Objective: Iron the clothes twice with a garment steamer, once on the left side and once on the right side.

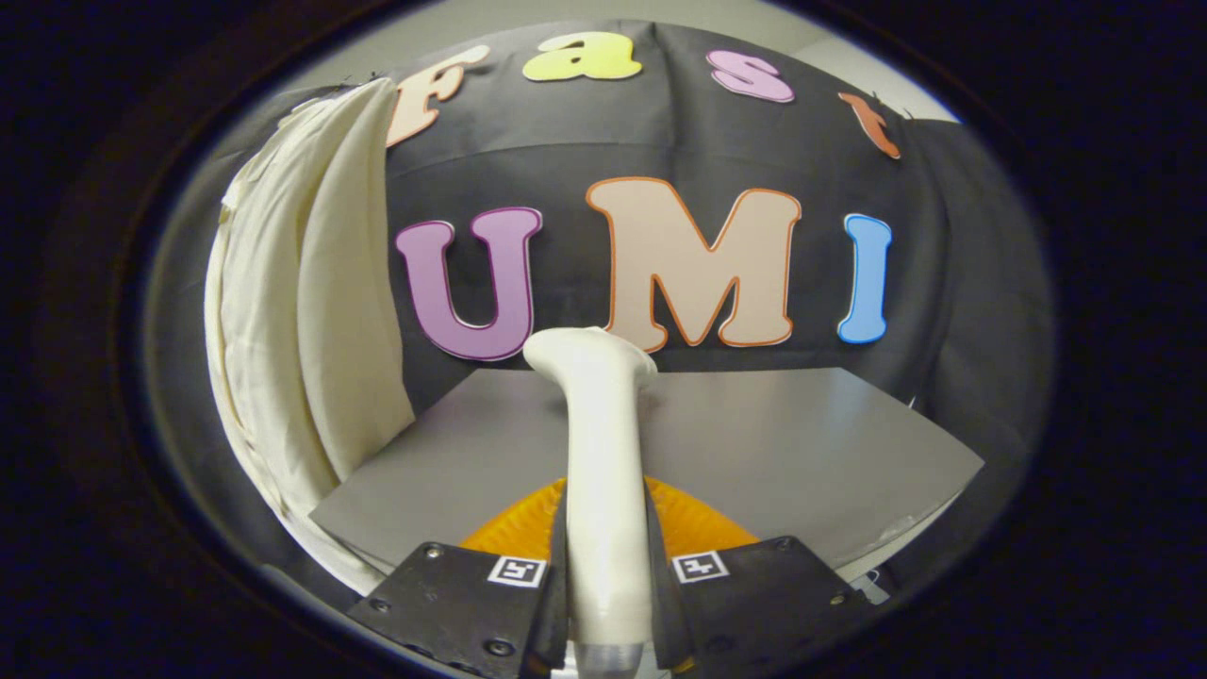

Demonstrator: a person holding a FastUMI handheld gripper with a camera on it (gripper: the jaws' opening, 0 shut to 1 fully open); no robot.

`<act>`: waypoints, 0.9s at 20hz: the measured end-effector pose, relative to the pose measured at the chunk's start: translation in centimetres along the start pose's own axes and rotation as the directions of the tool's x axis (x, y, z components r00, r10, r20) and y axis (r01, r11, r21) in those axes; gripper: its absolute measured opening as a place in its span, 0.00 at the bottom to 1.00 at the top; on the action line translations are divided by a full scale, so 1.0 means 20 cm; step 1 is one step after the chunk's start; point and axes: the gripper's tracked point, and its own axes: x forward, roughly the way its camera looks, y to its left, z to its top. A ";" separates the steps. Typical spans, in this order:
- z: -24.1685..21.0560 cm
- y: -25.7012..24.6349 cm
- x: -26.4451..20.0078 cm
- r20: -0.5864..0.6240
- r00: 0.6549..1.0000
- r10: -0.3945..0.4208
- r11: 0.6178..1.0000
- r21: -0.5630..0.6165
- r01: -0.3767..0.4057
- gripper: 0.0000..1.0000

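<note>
Gripper (603, 604): fingers closing tight on steamer (602, 453), upright between them. Cloth (311, 311): hanging left of steamer, well apart. Advice: keeping grip firm, swinging steamer head toward cloth's left side.

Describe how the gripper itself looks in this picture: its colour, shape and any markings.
The gripper has two flat, matte black fingers shaped like broad plates, wide at the base and sloping inward toward thin inner edges. Each plate carries a small square white marker with a black pattern near its inner corner, and round screws sit at the plate corners. No cables are visible.
</note>
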 end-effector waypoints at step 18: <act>0.22 0.93 -1.05 0.149 0.971 -0.188 0.982 0.054 0.182 0.34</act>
